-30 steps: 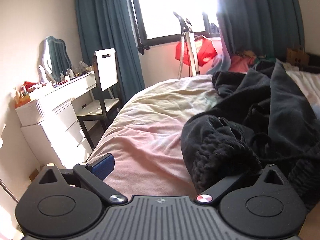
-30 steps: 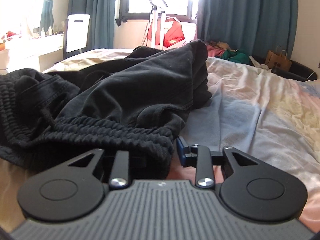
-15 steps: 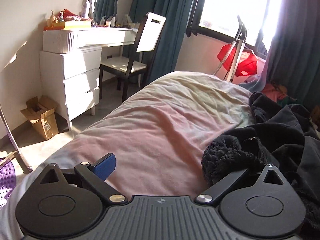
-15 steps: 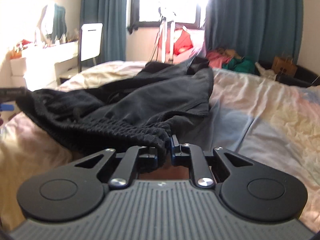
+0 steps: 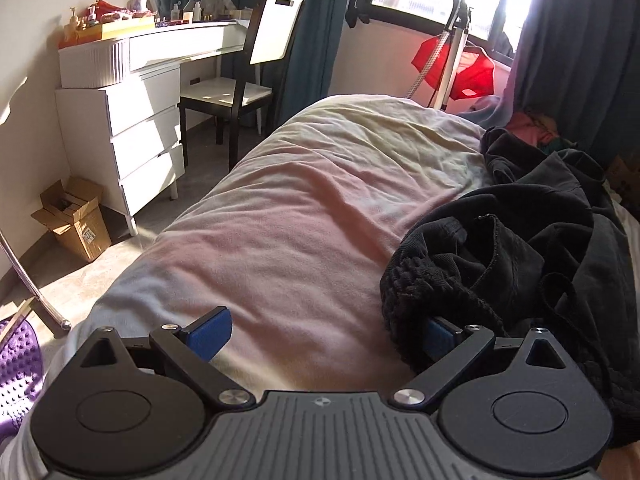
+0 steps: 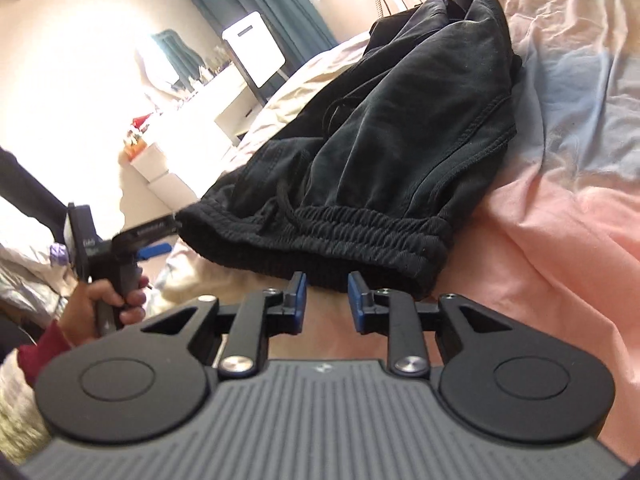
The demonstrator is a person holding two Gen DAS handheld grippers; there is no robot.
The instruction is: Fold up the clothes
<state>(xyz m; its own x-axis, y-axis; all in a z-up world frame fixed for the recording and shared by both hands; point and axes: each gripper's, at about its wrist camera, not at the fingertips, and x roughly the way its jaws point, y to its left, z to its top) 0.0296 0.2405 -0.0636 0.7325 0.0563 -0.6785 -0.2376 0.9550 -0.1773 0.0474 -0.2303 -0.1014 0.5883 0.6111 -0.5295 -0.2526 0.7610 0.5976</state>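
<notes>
My right gripper (image 6: 327, 300) is opening, empty, at the black shorts' (image 6: 400, 148) waistband near the bed's (image 6: 560, 208) edge; my left gripper (image 5: 324, 338) is gaping wide.

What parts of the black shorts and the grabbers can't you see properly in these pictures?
- Left wrist view: black shorts are cut off by the right edge; their bunched cloth hides most of one pad of the left gripper.
- Right wrist view: the shorts' far end lies folded under itself; the left gripper's tips are blurred. The right gripper shows clearly.
</notes>
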